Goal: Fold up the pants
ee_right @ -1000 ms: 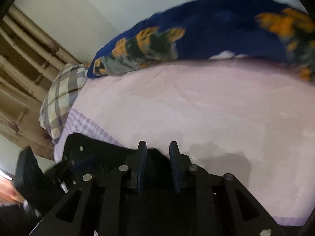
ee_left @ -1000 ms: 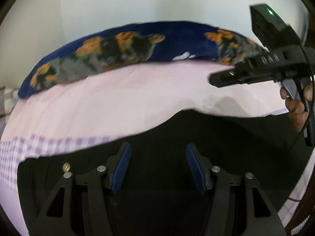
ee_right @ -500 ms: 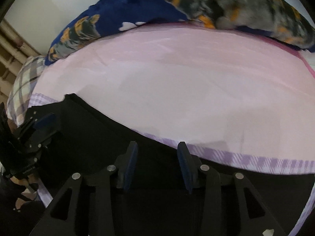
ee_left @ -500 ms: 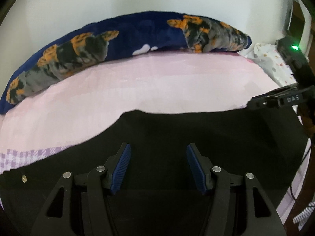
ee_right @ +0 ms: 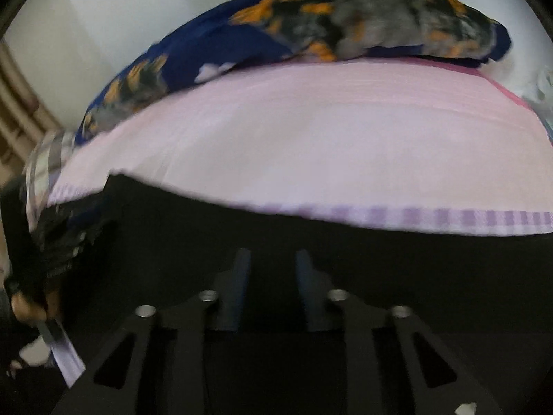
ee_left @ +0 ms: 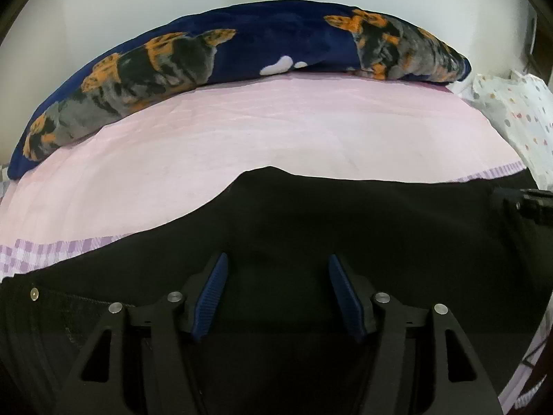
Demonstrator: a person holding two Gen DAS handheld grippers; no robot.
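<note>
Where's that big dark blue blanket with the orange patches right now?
The blue blanket lies bunched along the far edge of the pink sheet, against the wall, in both views. The black pants lie nearer, apart from it.

Your pants (ee_left: 311, 214) lie on the bed (ee_left: 276, 131) near its front edge; the blanket (ee_left: 242, 45) lies behind them along the wall

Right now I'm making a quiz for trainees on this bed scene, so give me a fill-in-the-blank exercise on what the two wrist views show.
1. The pants spread on the bed are ____ in colour.
2. The sheet under them is pale ____.
3. The navy blanket at the far side of the bed has orange and ____ patches.
4. The left gripper has ____ finger pads.

Missing words: black; pink; grey; blue
</note>
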